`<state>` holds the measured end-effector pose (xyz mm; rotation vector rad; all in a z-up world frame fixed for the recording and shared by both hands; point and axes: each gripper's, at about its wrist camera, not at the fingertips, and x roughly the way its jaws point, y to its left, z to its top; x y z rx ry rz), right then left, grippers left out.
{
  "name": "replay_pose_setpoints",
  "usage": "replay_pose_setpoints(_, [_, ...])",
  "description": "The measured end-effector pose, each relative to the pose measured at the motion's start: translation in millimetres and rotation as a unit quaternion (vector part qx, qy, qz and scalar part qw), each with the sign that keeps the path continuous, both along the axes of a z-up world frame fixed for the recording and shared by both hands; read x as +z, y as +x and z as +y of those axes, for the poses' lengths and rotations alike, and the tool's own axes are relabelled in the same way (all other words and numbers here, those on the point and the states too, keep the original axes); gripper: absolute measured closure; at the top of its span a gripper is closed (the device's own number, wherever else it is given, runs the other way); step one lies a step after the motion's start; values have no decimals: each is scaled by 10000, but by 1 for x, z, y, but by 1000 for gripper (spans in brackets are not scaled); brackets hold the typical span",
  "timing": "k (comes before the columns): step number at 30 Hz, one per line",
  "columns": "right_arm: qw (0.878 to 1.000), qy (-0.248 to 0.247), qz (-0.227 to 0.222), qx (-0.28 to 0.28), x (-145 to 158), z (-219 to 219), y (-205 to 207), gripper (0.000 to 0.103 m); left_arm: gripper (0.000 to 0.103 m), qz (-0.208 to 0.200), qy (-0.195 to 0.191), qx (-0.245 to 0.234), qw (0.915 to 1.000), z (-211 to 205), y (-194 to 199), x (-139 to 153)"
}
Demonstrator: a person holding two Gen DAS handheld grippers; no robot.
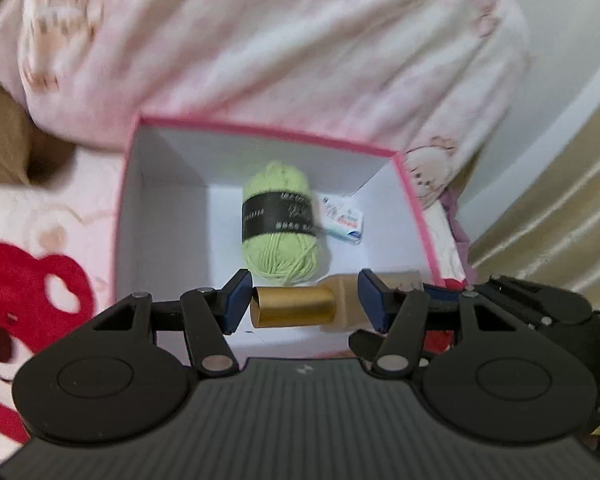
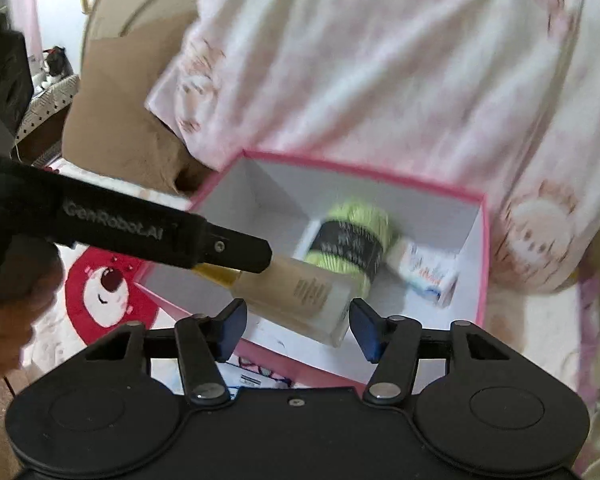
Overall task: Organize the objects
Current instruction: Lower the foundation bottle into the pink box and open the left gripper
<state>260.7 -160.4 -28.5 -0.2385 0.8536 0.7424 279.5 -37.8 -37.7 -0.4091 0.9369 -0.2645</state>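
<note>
A pink-rimmed white box (image 1: pixel 260 133) (image 2: pixel 485 248) sits on a pink bedspread. Inside lie a green yarn ball (image 1: pixel 282 236) (image 2: pixel 354 236) with a black band and a small white carton (image 1: pixel 342 219) (image 2: pixel 428 274). My left gripper (image 1: pixel 306 300) is shut on a beige bottle with a gold cap (image 1: pixel 296 306), holding it crosswise over the box's near edge. The right wrist view shows that bottle (image 2: pixel 296 296) sticking out of the left gripper's fingers (image 2: pixel 236 254) over the box. My right gripper (image 2: pixel 298 330) is open and empty, just in front of the box.
A pink quilt (image 1: pixel 300 52) (image 2: pixel 400 72) is heaped behind the box. A red bear print (image 1: pixel 24 296) (image 2: pixel 108 292) marks the bedspread at left. A brown headboard (image 2: pixel 112 112) stands at the far left, gold curtains (image 1: pixel 560 216) at right.
</note>
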Motion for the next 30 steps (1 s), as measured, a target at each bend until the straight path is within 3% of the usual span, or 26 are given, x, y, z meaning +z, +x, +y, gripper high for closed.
replay_pose_setpoints(4, [9996, -147, 233, -113, -29, 2, 19, 44, 48, 522, -468, 108, 9975, 8, 23, -45])
replay_pose_setpoints(7, [9985, -3, 498, -208, -44, -2, 28, 48, 48, 653, -444, 146, 9968, 8, 26, -63])
replay_pose_setpoints(11, [9976, -132, 612, -295, -55, 3, 38, 50, 48, 765, -354, 131, 9964, 2, 30, -77])
replay_pose_setpoints(15, [9964, -349, 603, -491, -61, 2, 47, 53, 49, 1049, -530, 28, 9931, -7, 33, -95])
replay_pose_setpoints(25, [9920, -568, 794, -794, -72, -1, 55, 59, 50, 939, -531, 92, 9941, -21, 38, -107])
replay_pose_setpoints(30, [9901, -947, 499, -913, -72, 8, 53, 66, 57, 716, -831, -62, 9939, -25, 39, -107])
